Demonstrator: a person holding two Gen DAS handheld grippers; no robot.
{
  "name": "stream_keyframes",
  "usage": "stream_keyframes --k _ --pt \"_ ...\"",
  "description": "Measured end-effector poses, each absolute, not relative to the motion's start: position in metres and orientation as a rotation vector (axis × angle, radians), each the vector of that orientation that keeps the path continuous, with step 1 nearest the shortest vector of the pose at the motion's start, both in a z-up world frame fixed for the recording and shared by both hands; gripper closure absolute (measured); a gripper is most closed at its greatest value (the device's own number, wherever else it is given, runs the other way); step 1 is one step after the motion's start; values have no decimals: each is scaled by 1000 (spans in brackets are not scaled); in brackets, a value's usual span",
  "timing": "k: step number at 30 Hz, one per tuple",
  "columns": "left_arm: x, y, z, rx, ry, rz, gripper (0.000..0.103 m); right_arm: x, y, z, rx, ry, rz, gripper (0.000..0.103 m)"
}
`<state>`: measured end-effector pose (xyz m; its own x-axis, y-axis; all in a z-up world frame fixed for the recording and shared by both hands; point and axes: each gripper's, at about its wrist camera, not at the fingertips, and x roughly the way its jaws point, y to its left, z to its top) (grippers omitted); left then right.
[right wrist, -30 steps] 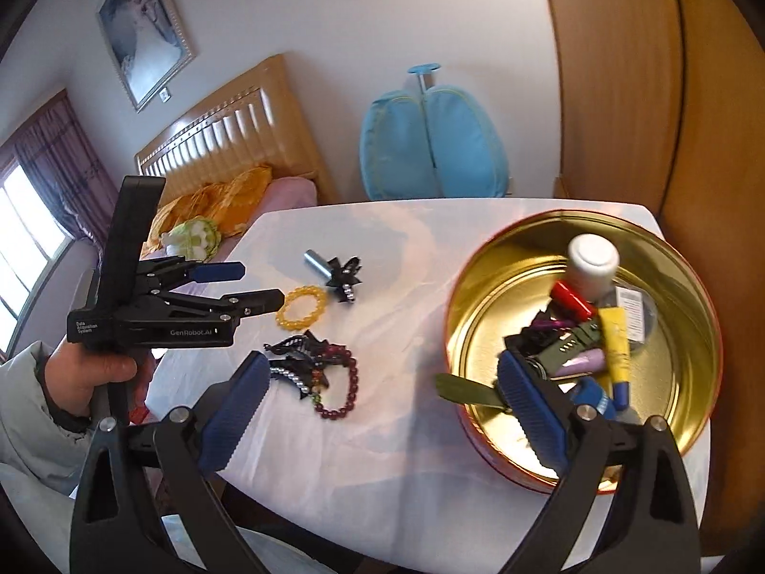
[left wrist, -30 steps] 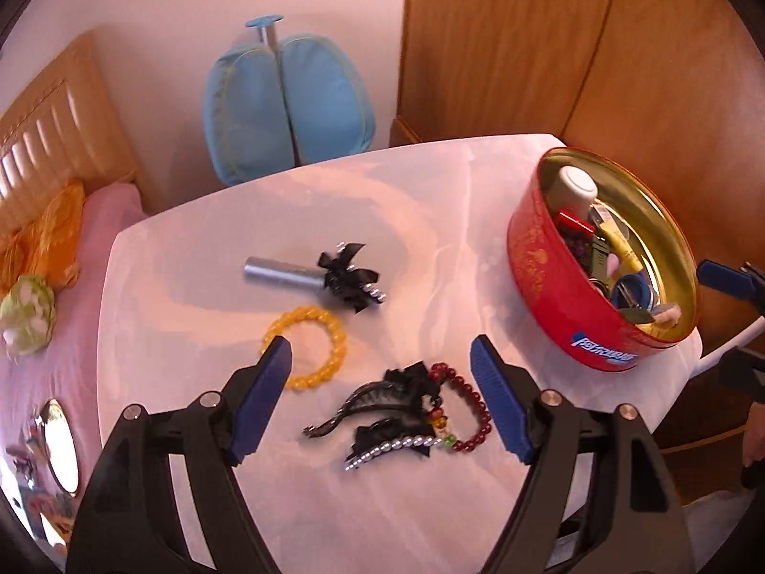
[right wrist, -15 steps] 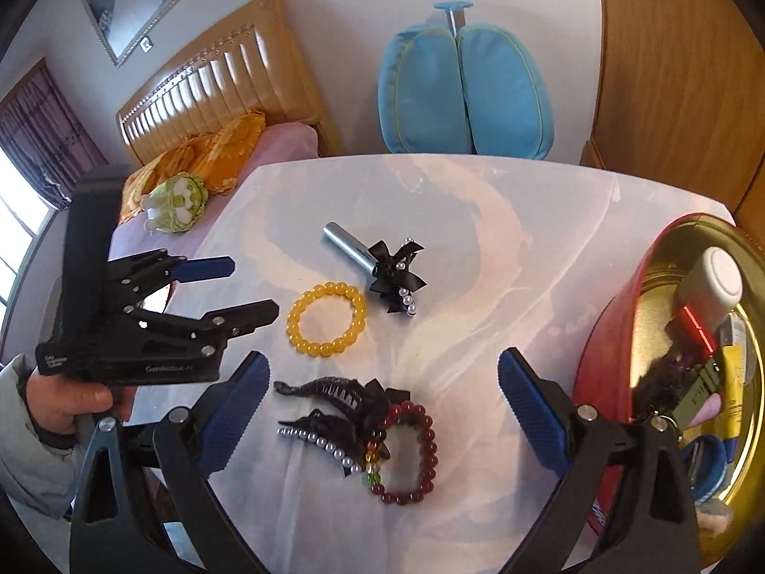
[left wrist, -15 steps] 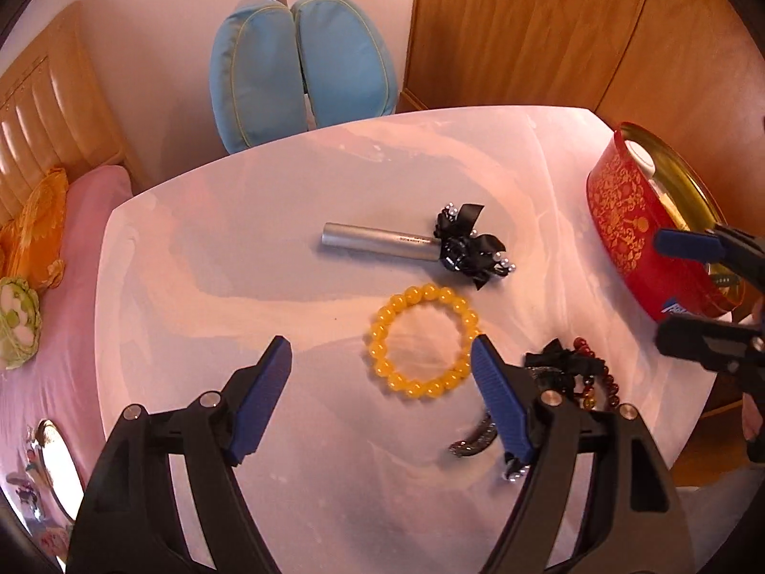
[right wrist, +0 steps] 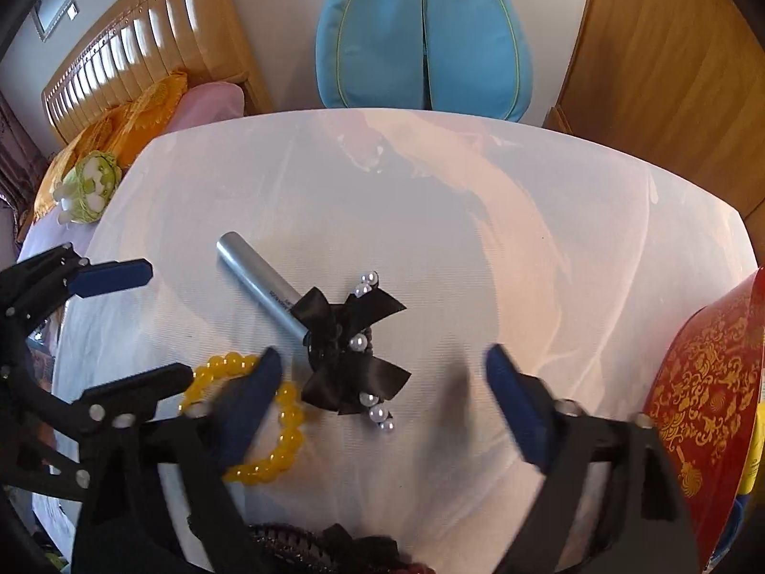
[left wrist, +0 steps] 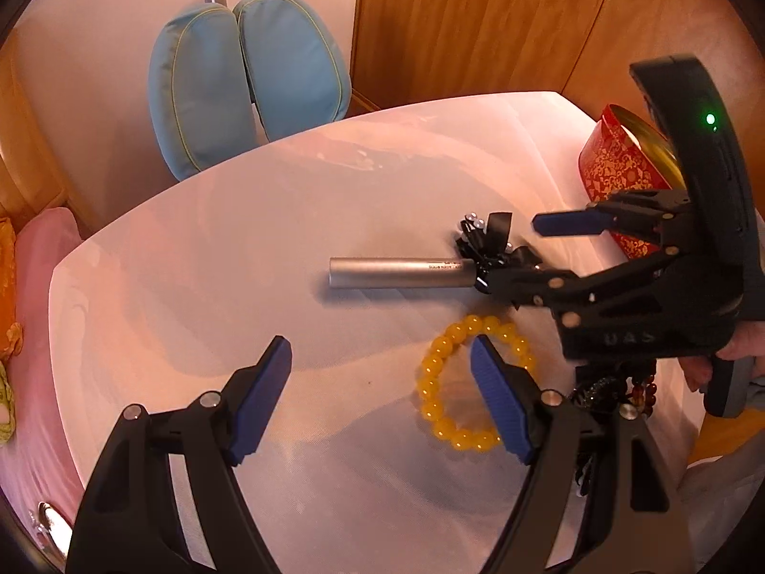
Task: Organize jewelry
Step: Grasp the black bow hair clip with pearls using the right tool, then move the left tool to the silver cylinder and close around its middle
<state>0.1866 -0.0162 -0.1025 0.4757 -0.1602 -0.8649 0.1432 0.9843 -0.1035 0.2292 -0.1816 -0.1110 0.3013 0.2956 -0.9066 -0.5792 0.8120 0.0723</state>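
On the white table lie a yellow bead bracelet, a silver tube and a black bow with pearls at the tube's end. My left gripper is open, nothing between its fingers; its right finger overlaps the bracelet. My right gripper hangs over the bow with its jaws closing. The bow lies between them and the pads are clear of it. A dark red bracelet and black hair clips lie near the front edge.
A red and gold round tin stands at the table's right edge. A blue chair back is behind the table, wooden wardrobe doors stand at the back right, and a bed is on the left.
Both grippers have come down closer to the table. The right one swung from the tin to the bow and its jaws have narrowed. The left one shifted from the hair clips to the yellow bracelet.
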Motion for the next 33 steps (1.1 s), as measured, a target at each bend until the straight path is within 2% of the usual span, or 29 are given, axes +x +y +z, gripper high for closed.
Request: stream_keyframes --k 1,2,3,5,21,33 --pt "188 -15 -103 -18 1060 -190 27 227 -183 -113 -305 1133 589 69" --pt "189 -15 -103 -18 1059 -197 27 225 -185 -112 -314 1121 590 75" --pt "191 -16 -104 -16 1059 -202 27 223 -189 -112 -316 1125 597 81" --pt "196 -19 -104 -8 1057 -219 27 217 -198 -109 -295 1126 604 85" --pt "233 -56 -119 -5 1071 -121 27 180 -252 -38 -247 1011 571 87" --pt "250 -62 -130 -16 1067 -48 27 169 -277 -30 -253 1017 525 87"
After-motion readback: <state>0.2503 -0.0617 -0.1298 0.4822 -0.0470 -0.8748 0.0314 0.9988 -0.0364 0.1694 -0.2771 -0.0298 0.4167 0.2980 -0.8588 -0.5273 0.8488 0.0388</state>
